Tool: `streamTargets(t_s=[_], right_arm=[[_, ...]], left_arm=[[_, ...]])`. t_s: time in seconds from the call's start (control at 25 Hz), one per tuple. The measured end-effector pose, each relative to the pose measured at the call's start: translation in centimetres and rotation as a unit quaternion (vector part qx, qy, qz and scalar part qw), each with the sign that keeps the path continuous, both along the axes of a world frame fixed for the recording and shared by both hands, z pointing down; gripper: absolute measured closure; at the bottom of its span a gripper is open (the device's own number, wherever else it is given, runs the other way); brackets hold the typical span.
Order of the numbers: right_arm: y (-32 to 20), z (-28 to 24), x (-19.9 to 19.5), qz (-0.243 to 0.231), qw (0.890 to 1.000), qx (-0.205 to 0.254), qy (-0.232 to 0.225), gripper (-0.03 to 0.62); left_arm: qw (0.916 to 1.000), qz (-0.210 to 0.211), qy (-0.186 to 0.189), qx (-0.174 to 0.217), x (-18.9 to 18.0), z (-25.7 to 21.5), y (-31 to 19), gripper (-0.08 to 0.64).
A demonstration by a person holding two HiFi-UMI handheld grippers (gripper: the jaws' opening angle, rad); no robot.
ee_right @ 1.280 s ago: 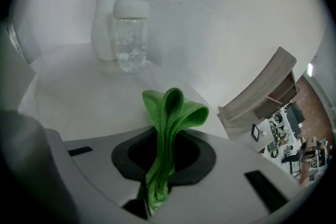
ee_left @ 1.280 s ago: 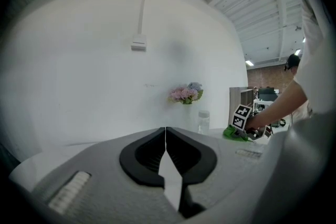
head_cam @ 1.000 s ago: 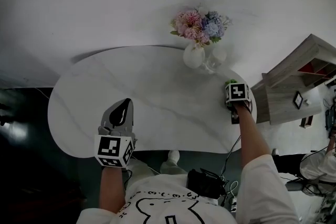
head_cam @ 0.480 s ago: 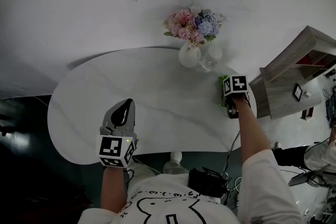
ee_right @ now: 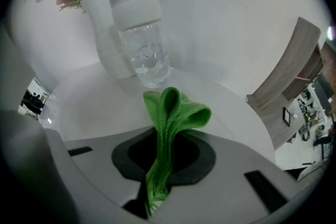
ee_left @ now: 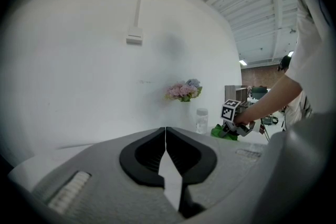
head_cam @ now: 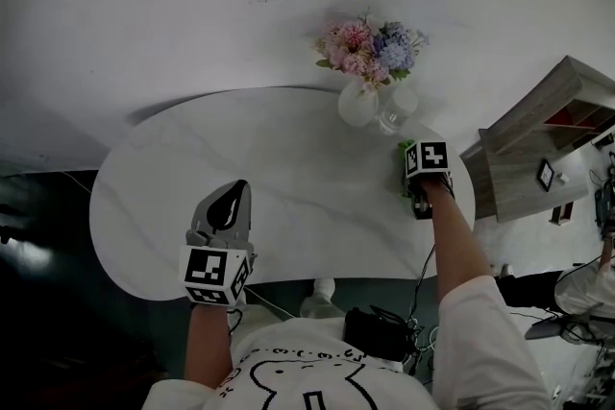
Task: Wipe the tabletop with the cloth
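A folded green cloth is pinched upright between the jaws of my right gripper, which is shut on it. In the head view that right gripper hovers at the right end of the white marble tabletop, with a strip of the green cloth showing at its left side. My left gripper rests near the table's front edge, jaws shut and nothing between them. The left gripper view shows its closed jaw tips and, far off, the green cloth.
A white vase of pink and blue flowers and a clear glass jar stand at the table's back right, just beyond the right gripper. The jar and vase are close ahead. A wooden shelf unit stands right of the table.
My right gripper with the cloth has shifted slightly up and left along the table's right end. The left gripper stays in place.
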State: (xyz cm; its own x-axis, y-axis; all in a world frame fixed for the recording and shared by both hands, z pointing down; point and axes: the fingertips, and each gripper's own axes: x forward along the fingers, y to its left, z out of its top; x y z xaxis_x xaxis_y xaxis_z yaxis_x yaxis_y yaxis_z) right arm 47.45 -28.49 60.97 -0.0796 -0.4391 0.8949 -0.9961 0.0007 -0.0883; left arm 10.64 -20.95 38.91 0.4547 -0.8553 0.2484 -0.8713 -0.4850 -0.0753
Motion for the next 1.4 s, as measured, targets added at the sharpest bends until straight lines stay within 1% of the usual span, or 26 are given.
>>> streamTargets(t_s=[0.44, 0.6, 0.96, 1.2, 1.4], right_arm=[[-0.4, 0.0, -4.0, 0.012, 1.000, -0.003, -0.003, 0.546], [-0.4, -0.1, -5.6, 0.008, 1.000, -0.004, 0.007, 0.546], [-0.7, -0.1, -8.4, 0.012, 1.000, -0.005, 0.015, 0.546], [-0.8, -0.1, -10.3, 0.017, 1.000, -0.004, 0.015, 0.546], [-0.9, -0.1, -11.7, 0.018, 1.000, -0.006, 0.025, 0.546]], left_arm=[[1.0000, -0.003, 0.006, -0.006, -4.2, -0.1, 0.0, 0.541], [0.9999, 0.000, 0.011, -0.009, -5.4, 0.0, 0.1, 0.541], [0.9997, 0.000, 0.020, -0.013, -8.4, 0.3, 0.1, 0.541], [0.9996, 0.009, 0.020, -0.018, -10.3, 0.6, 0.2, 0.541], [0.9996, 0.019, 0.015, -0.017, -11.7, 0.3, 0.0, 0.541]])
